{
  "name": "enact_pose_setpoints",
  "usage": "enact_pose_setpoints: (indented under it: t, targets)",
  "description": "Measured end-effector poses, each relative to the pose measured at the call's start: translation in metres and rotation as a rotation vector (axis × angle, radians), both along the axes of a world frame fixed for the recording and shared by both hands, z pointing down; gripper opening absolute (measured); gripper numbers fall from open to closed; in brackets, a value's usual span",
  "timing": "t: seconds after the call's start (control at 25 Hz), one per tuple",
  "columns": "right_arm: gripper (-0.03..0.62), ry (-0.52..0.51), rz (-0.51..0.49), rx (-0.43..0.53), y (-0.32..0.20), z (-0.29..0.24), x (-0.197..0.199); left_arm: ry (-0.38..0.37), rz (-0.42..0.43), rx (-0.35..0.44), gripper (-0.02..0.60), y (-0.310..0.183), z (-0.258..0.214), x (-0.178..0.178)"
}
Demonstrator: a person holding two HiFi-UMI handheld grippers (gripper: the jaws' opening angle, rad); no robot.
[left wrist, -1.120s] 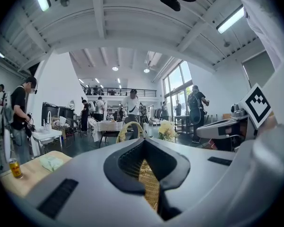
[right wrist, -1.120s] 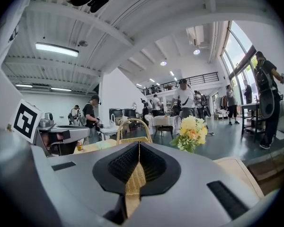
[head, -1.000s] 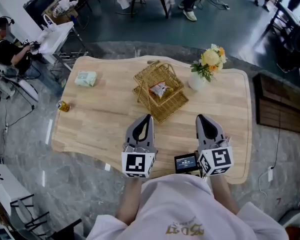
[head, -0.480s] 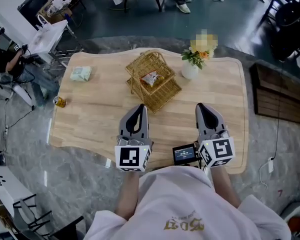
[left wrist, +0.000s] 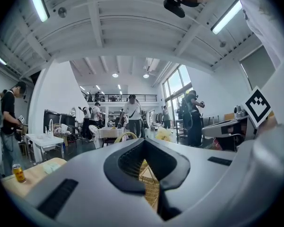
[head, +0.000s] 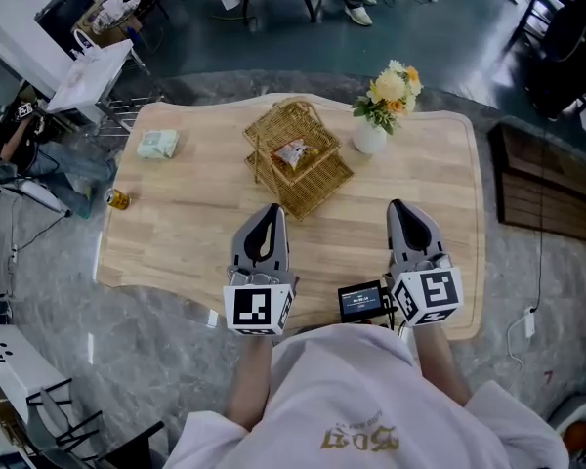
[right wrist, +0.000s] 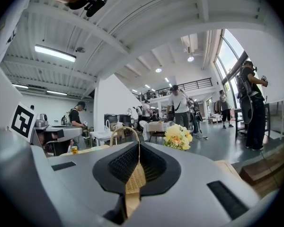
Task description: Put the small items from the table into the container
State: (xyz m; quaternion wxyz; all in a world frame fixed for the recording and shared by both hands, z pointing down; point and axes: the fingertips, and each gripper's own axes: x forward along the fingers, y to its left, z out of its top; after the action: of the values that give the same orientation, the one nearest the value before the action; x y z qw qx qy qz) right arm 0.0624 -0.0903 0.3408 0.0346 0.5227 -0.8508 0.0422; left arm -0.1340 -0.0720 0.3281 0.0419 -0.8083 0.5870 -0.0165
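Wicker basket (head: 298,169) sits just ahead of left gripper (head: 271,211), snack packet (head: 295,152) already inside. Little changed over last second: both grippers stay at near edge of table (head: 195,237), right gripper (head: 401,208) only drifts slightly. Both closed, holding nothing (basket weave shows beyond shut tips). Green packet (head: 158,144) and can (head: 117,199) unmoved, well ahead and left of left gripper. Judgement: no pickup begun, two items still to collect.
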Motion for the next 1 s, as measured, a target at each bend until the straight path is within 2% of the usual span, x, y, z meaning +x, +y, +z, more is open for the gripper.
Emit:
enact_pose_setpoints:
  t: [0.36, 0.8, 1.0]
  targets:
    - [0.021, -0.01, 0.066, -0.012, 0.004, 0.004, 0.024, 0.0, 0.051, -0.027, -0.003, -0.007, 0.008, 0.017]
    - [0.021, -0.031, 0.236, -0.078, 0.025, 0.024, 0.092, -0.004, 0.206, -0.065, -0.003, -0.018, 0.024, 0.076]
    - [0.021, -0.039, 0.295, -0.094, 0.035, 0.03, 0.115, -0.01, 0.243, -0.088, -0.003, -0.02, 0.034, 0.09]
